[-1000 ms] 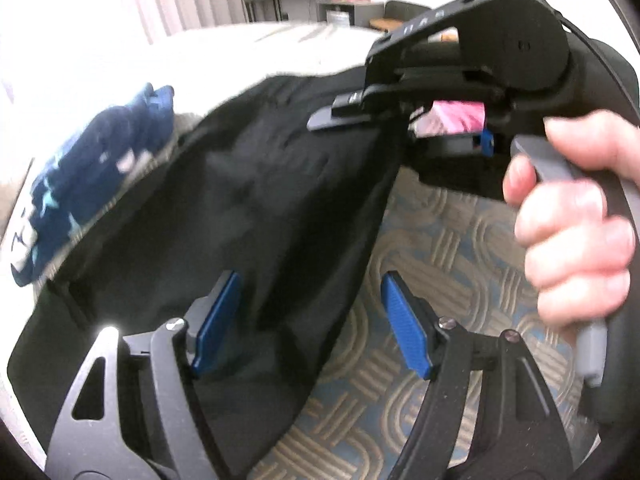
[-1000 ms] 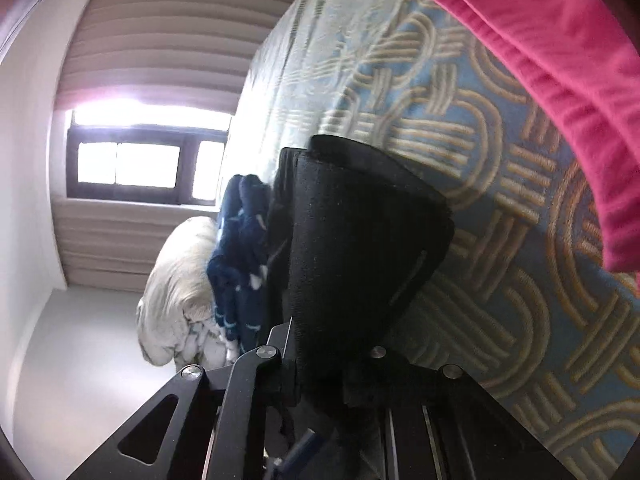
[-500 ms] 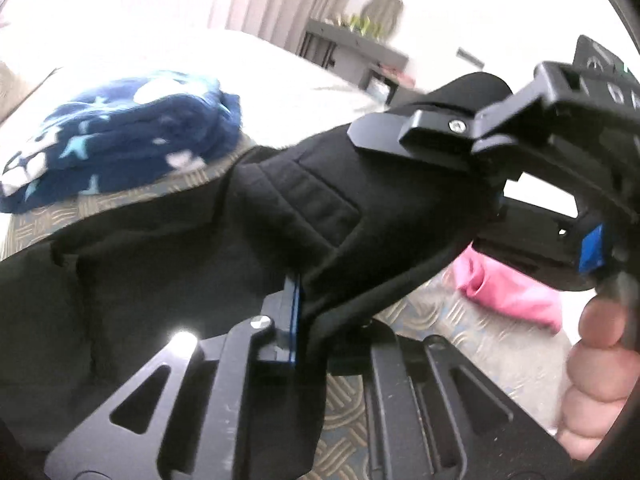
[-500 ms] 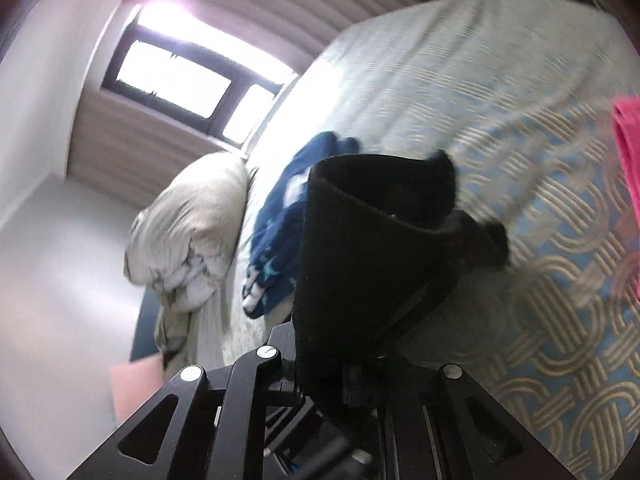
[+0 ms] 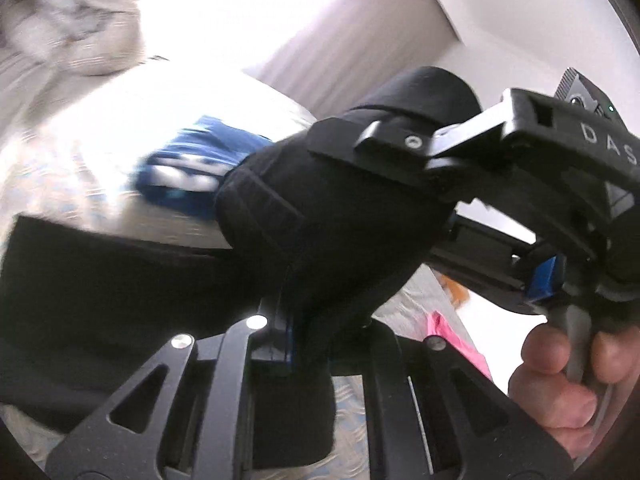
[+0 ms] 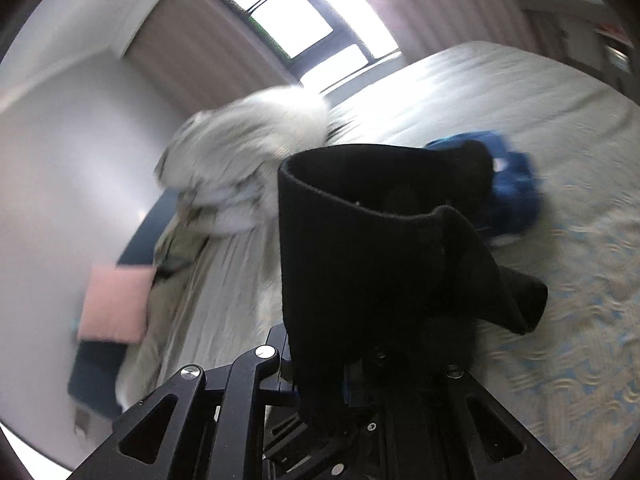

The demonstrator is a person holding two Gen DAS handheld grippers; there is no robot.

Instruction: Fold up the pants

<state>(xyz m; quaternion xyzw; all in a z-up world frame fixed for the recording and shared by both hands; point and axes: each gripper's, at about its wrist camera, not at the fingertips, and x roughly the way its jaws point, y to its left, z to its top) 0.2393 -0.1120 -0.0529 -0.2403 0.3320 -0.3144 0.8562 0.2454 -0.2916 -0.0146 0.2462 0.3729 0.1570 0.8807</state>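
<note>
Pants (image 5: 328,216) black, pinched by L hand-held gripper (image 5: 316,344) & R hand-held gripper (image 6: 340,384), lifted above bed (image 6: 560,92)

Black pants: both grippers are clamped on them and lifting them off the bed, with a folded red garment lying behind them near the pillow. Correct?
Not quite. The garment behind the black pants is blue, not red; the right wrist view shows it on the bed. The rest holds: the left gripper and right gripper are both shut on the pants, which are raised.

Patterned bed (image 6: 580,320), blue folded garment (image 6: 516,188), crumpled duvet (image 6: 248,168), pink cloth (image 5: 452,332)
</note>
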